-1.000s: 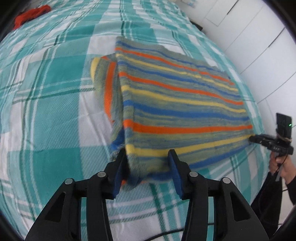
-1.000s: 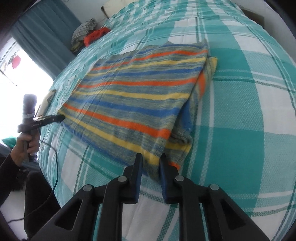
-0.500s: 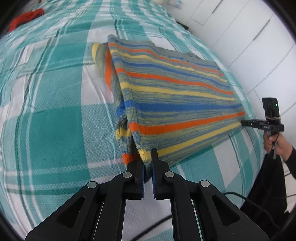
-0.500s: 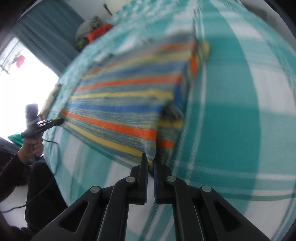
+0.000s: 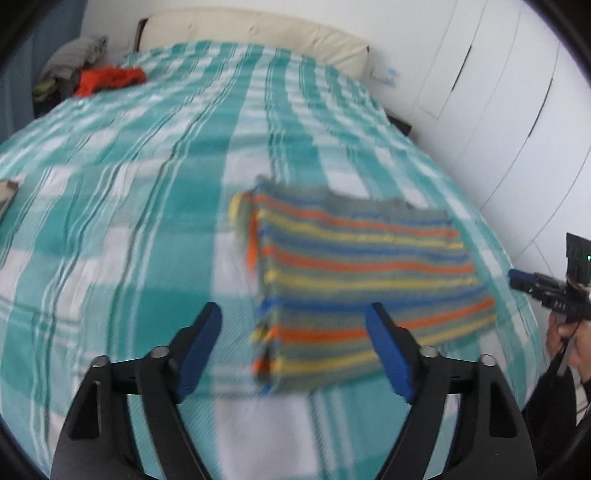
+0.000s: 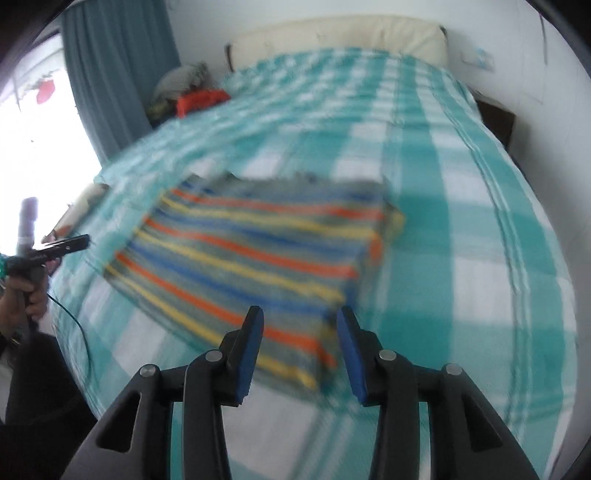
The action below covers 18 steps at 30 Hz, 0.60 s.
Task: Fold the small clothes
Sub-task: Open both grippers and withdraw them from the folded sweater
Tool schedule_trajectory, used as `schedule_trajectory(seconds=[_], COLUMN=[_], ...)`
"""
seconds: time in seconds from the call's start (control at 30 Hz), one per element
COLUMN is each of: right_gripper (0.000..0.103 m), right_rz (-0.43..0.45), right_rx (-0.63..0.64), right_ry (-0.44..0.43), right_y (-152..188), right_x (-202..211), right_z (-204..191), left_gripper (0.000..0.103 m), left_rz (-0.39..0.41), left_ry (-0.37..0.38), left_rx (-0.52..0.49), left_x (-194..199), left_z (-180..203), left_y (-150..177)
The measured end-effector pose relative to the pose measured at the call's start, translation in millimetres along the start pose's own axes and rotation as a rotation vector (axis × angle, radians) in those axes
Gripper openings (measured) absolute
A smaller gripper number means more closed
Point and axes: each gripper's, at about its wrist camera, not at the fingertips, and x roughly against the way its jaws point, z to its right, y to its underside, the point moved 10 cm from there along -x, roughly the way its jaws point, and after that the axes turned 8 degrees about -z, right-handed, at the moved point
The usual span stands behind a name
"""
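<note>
A folded knit garment (image 5: 362, 280) with orange, yellow and blue stripes lies flat on the teal checked bedspread (image 5: 129, 221). My left gripper (image 5: 293, 314) hovers over its near left corner, jaws opening wide, pads clear of the cloth. In the right wrist view the same garment (image 6: 251, 254) lies below my right gripper (image 6: 301, 317), whose jaws are opening with nothing pressed between them. Each gripper shows in the other's view: the right gripper (image 5: 532, 286) off the garment's right edge, the left gripper (image 6: 70, 245) off its left edge, each held by a hand.
A heap of clothes with a red piece (image 5: 107, 79) sits at the head of the bed beside the cream headboard (image 5: 258, 33). White wardrobe doors (image 5: 498, 110) line the right side. A blue curtain (image 6: 118, 74) and a bright window stand to the left.
Half a second ago both grippers were shut on the garment's lifted near corners. Both have since let go, opened and risen, and the garment has dropped flat.
</note>
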Motion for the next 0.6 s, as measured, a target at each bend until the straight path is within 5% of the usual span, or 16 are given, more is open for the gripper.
schedule_trajectory(seconds=[0.13, 0.27, 0.33, 0.43, 0.6], right_gripper=[0.042, 0.042, 0.041, 0.050, 0.061], right_rz=[-0.004, -0.160, -0.086, -0.116, -0.007], right_rx=[-0.021, -0.035, -0.046, -0.024, -0.078], right_ry=[-0.049, 0.030, 0.003, 0.090, 0.198], right_y=[-16.5, 37.7, 55.4, 87.5, 119.7], right_x=[-41.9, -93.5, -71.5, -46.6, 4.9], right_z=[-22.7, 0.5, 5.7, 11.8, 30.1], left_gripper=[0.088, 0.085, 0.090, 0.090, 0.095], left_rz=[-0.041, -0.230, -0.167, -0.131, 0.000], left_ry=[-0.047, -0.198, -0.187, -0.190, -0.244], left_rx=[-0.035, -0.062, -0.036, 0.036, 0.161], left_x=[-41.8, -85.3, -61.9, -24.6, 15.8], left_z=[19.8, -8.7, -18.8, -28.4, -45.2], left_y=[-1.5, 54.7, 69.7, 87.9, 99.8])
